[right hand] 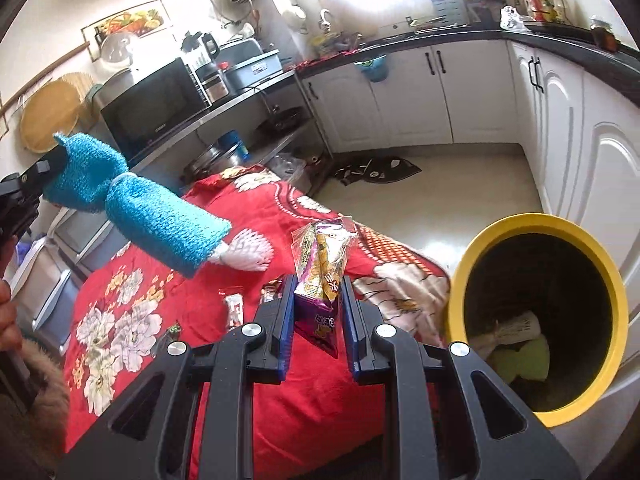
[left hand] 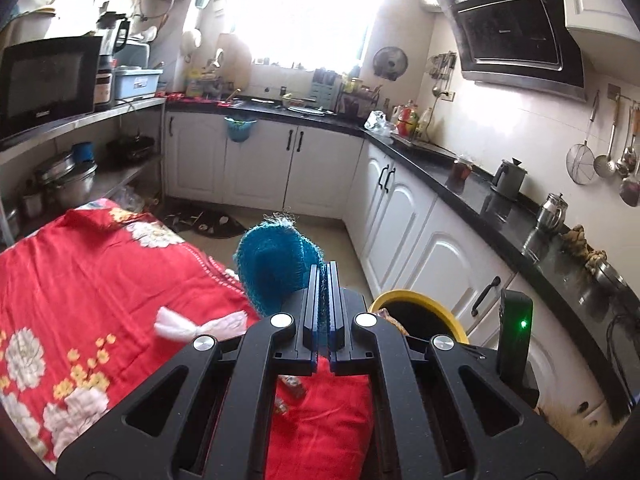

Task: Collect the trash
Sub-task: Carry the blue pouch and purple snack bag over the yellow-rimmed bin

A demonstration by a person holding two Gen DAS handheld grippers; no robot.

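Just left of the yellow-rimmed bin [right hand: 538,320], the right gripper [right hand: 318,304] is clamped on a snack wrapper [right hand: 320,276] and the left gripper [left hand: 325,304] is pinched together on a blue mesh scrubber [left hand: 276,264], both apparently mid-carry, needing release over its mouth.

A microwave [left hand: 48,76] sits on a shelf; a kettle [left hand: 509,178] stands on the countertop [left hand: 472,196].

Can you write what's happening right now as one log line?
left gripper: shut on blue mesh scrubber | right gripper: shut on snack wrapper | yellow bin: beside red cloth, trash inside
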